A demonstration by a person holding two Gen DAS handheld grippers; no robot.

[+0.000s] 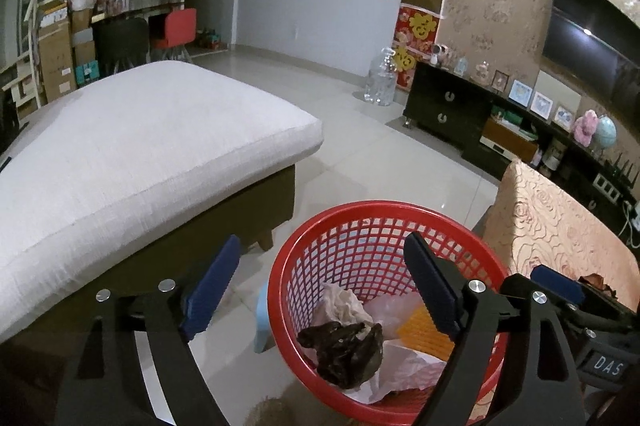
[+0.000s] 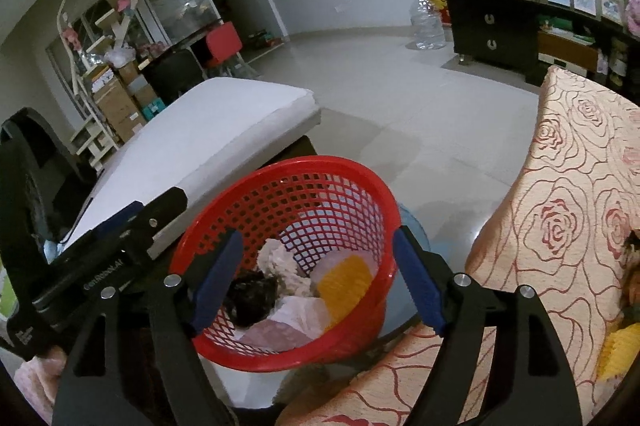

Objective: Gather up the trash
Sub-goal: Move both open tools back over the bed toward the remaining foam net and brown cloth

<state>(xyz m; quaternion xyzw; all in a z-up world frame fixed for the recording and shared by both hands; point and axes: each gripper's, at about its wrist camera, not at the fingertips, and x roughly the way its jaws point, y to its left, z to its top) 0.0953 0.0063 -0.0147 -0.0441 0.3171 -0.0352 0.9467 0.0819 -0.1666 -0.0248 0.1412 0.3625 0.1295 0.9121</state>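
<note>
Trash already fills the red basket [image 1: 384, 306]; left gripper [image 1: 324, 290] and right gripper [image 2: 320, 278] hover spread, empty. Next, approach remaining worktop [image 2: 560, 226] scraps squarely.

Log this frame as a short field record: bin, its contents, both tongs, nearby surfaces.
bin: red mesh basket, upright on the floor
contents: dark wad, pale crumpled paper, yellow piece, plastic wrap
left tongs: open, empty, above basket
right tongs: open, empty, above basket
nearby: white cushion; rose cloth
</note>
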